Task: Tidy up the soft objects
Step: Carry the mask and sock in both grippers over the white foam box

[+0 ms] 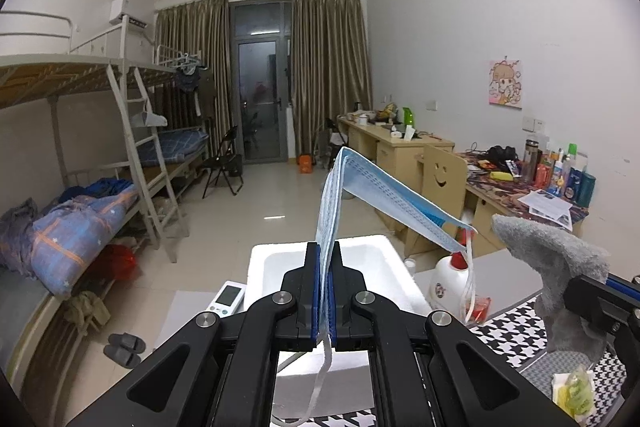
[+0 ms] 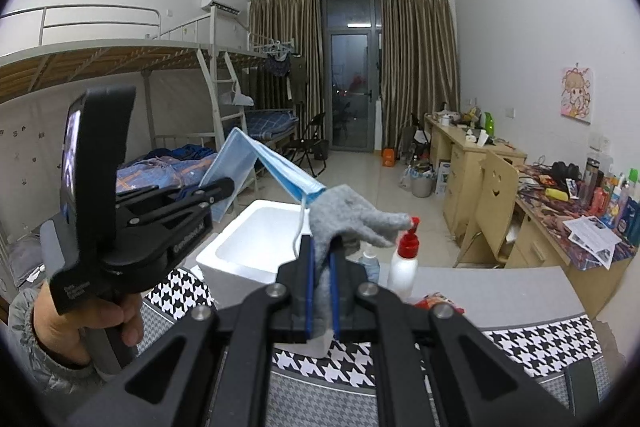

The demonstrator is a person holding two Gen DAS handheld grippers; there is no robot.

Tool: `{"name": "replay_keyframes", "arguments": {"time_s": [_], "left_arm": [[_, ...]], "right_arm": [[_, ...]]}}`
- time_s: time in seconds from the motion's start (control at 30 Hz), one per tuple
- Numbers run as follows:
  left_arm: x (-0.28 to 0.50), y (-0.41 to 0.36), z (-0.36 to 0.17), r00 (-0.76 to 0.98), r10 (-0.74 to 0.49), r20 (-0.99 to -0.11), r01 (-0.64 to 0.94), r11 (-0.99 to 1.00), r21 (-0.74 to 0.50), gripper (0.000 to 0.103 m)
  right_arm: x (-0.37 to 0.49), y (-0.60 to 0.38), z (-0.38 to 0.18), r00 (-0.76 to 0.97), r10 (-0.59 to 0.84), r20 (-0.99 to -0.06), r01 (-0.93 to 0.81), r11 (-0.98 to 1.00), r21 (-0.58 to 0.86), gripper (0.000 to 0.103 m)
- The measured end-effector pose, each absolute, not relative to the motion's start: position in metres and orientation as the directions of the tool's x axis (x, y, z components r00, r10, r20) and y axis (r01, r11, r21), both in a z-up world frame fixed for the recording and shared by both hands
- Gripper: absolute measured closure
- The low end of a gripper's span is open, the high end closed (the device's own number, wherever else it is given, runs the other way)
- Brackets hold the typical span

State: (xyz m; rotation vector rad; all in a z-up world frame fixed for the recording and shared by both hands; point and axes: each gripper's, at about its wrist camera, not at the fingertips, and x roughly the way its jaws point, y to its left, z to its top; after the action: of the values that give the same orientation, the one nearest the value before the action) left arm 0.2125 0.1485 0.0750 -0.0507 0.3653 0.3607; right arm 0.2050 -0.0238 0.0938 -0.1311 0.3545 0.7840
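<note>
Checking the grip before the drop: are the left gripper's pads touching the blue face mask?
Touching. The left wrist view shows the left gripper shut on the blue face mask, its pads pressed against the folded layers.

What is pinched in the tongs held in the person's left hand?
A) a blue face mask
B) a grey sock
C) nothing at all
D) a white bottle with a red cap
A: the left tongs are clamped shut on a blue face mask that stands up and droops to the right, while the grey sock is in the right tongs.
</note>
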Motion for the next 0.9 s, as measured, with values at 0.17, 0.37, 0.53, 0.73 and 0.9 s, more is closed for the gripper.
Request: {"name": "replay_keyframes", "arguments": {"time_s": [0.17,0.37,0.53,0.73,0.9], "left_arm": [[0.224,0.157,0.068,0.853,0.346,-0.391,-0.372,0.928,0.012,0.1],[0.237,0.165,0.06,0.837,0.345,-0.425,-0.375,0.927,0.012,0.1],[0.25,0.174,0.051,0.82,0.336,-0.463,-0.375,0.927,0.009,0.1],[0.269,0.186,0.037,0.802,0.313,-0.509,-0.371,0.928,-0.014,0.1],[0.274,0.192,0.031,0.791,0.3,-0.534,-0.36,0.933,-0.01,0.094]], "right_arm": [[0.206,-0.013,0.091,0.641,0.671,-0.371,-0.72,0.694,0.011,0.094],[0.216,0.0,0.091,0.63,0.679,-0.378,-0.73,0.683,0.009,0.094],[0.223,0.01,0.089,0.624,0.674,-0.394,-0.732,0.681,0.006,0.094],[0.231,0.018,0.084,0.626,0.661,-0.414,-0.723,0.69,0.008,0.094],[0.237,0.02,0.082,0.616,0.658,-0.432,-0.722,0.691,0.023,0.094]]}}
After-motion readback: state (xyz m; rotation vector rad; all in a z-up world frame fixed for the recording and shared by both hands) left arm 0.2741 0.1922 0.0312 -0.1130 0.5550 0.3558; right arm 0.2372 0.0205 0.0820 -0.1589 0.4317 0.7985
